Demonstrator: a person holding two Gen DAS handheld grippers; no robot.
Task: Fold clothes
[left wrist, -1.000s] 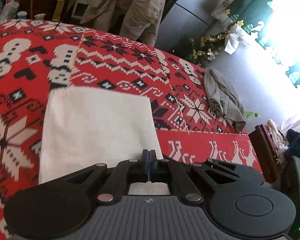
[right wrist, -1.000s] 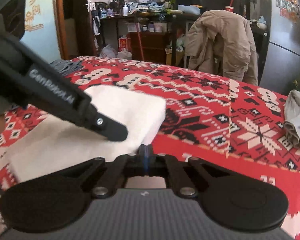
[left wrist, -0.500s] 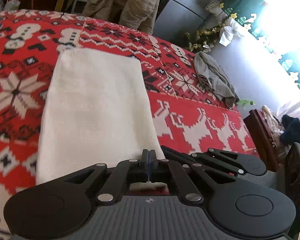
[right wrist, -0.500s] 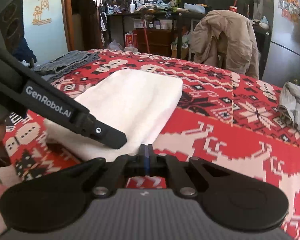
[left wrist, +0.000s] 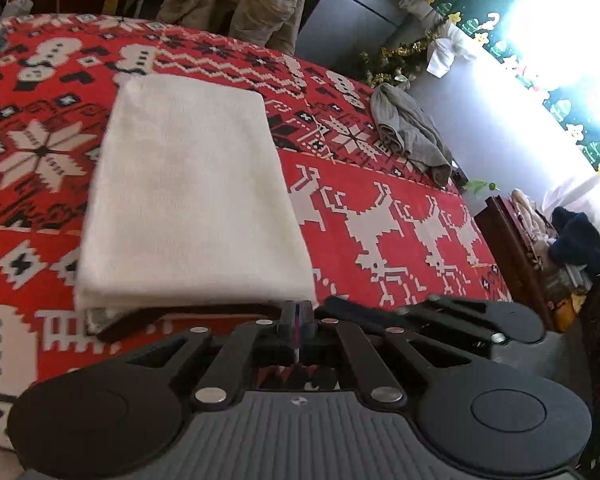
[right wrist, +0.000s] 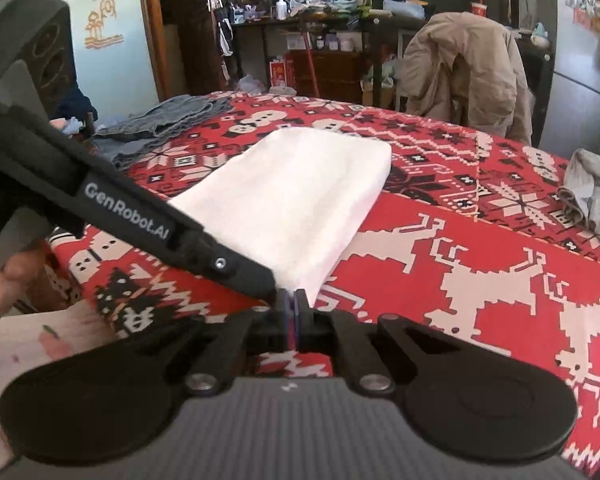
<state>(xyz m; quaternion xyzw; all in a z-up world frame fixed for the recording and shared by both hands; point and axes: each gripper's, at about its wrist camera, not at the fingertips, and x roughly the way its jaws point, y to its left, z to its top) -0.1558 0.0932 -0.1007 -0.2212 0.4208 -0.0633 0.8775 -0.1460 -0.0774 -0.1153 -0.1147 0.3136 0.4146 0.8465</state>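
Observation:
A white folded cloth [left wrist: 188, 192] lies flat on the red patterned table cover [left wrist: 400, 216]. Its near right corner comes right up to the tips of my left gripper [left wrist: 298, 312], whose jaws are pressed together on that corner. In the right wrist view the same cloth [right wrist: 300, 200] runs away from my right gripper [right wrist: 294, 300], which is also shut, with the corner's tip between its fingertips. The left gripper's finger [right wrist: 236, 268] slants in from the left and meets the same corner. The right gripper's linkage [left wrist: 440, 316] shows just right of the left one.
A crumpled grey garment [left wrist: 412, 140] lies at the table's far right edge. Folded denim-grey clothes [right wrist: 160, 128] sit at the far left. A beige jacket [right wrist: 468, 76] hangs on a chair behind the table. A hand [right wrist: 4, 280] holds the left gripper. A wooden stand [left wrist: 516, 248] is beside the table.
Both grippers have pulled back toward the table's near edge and dragged the white cloth along. It now lies flat, and only its corner is left at the fingertips.

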